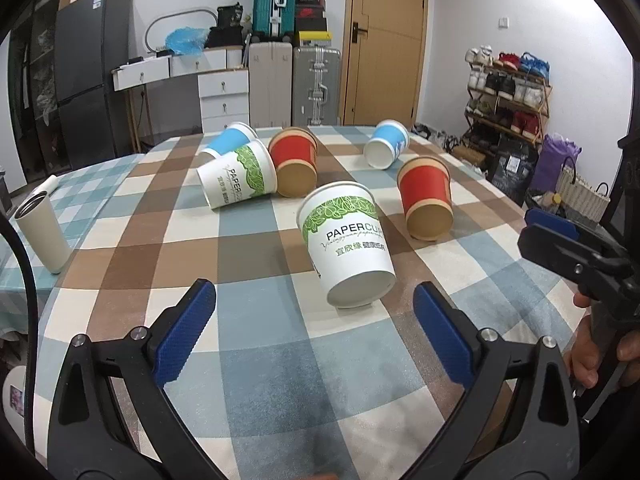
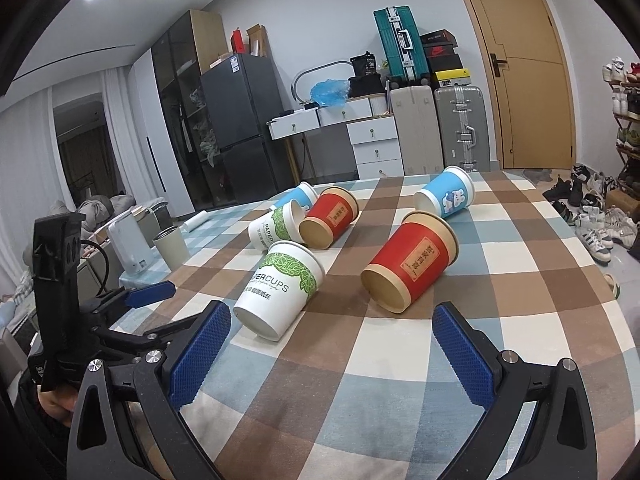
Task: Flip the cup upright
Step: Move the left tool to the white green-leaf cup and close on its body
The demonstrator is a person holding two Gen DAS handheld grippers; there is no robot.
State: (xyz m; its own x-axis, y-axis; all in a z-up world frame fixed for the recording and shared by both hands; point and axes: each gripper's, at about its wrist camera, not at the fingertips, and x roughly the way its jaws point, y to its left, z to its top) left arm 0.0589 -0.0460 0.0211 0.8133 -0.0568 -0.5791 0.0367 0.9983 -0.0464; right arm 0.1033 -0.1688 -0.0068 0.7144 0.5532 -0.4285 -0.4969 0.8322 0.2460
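Several paper cups lie on their sides on the checked tablecloth (image 1: 260, 240). The nearest is a white cup with green leaves (image 1: 346, 242), its base toward me; it also shows in the right wrist view (image 2: 280, 288). A red cup (image 1: 426, 198) lies to its right and shows closest in the right wrist view (image 2: 410, 260). Further back lie another white-green cup (image 1: 238, 178), another red cup (image 1: 294, 162) and two blue cups (image 1: 230, 138) (image 1: 386, 144). My left gripper (image 1: 314, 304) is open, just short of the near white cup. My right gripper (image 2: 332, 332) is open and empty, before the white and red cups.
A beige tumbler (image 1: 42, 232) stands upright at the table's left edge. The right gripper (image 1: 560, 236) shows at the right of the left wrist view. Beyond the table stand drawers (image 1: 224, 96), suitcases (image 1: 316, 84), a fridge (image 1: 90, 72) and a shoe rack (image 1: 508, 92).
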